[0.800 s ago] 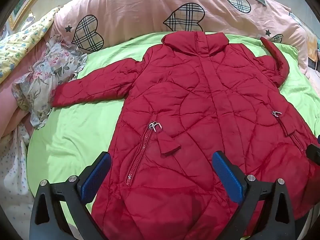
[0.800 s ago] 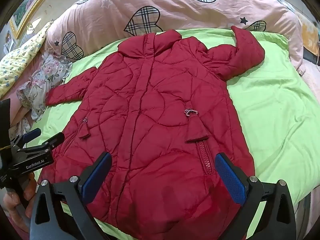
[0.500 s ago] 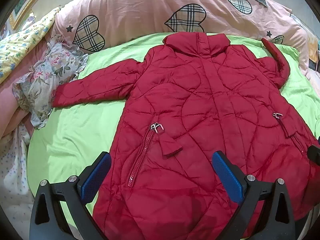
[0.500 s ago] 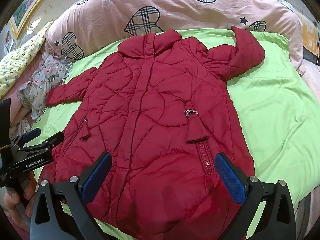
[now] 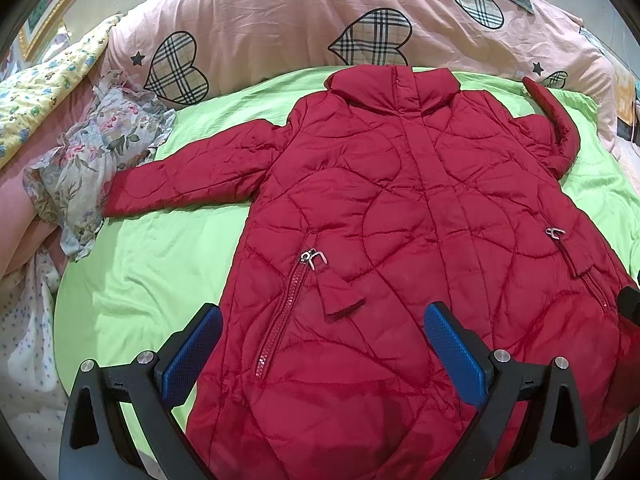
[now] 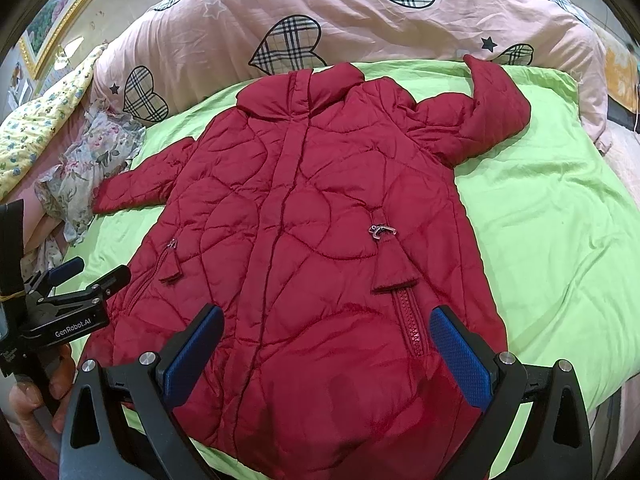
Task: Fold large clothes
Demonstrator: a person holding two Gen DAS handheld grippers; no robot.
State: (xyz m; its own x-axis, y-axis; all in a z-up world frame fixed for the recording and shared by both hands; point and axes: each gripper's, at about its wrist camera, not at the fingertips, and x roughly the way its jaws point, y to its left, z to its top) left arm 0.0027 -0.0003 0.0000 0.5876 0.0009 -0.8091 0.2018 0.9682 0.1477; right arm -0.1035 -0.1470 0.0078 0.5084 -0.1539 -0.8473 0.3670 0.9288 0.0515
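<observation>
Coat (image 5: 400,208) beneath spread fingers (image 5: 452,344)

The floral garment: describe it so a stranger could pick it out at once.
Start at the green sheet with the red quilted coat spread on it. Follow the coat's straight sleeve to its cuff. The crumpled floral garment lies there, the only thin, pale, flower-printed cloth.

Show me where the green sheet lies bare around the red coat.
Widest bare patch: the lime-green bed sheet right of the red quilted puffer coat, below its bent sleeve. Another lies under the straight sleeve, beside the coat's left edge. Crowded: the crumpled floral garment touches that cuff, and the pink heart-print duvet borders the collar.
</observation>
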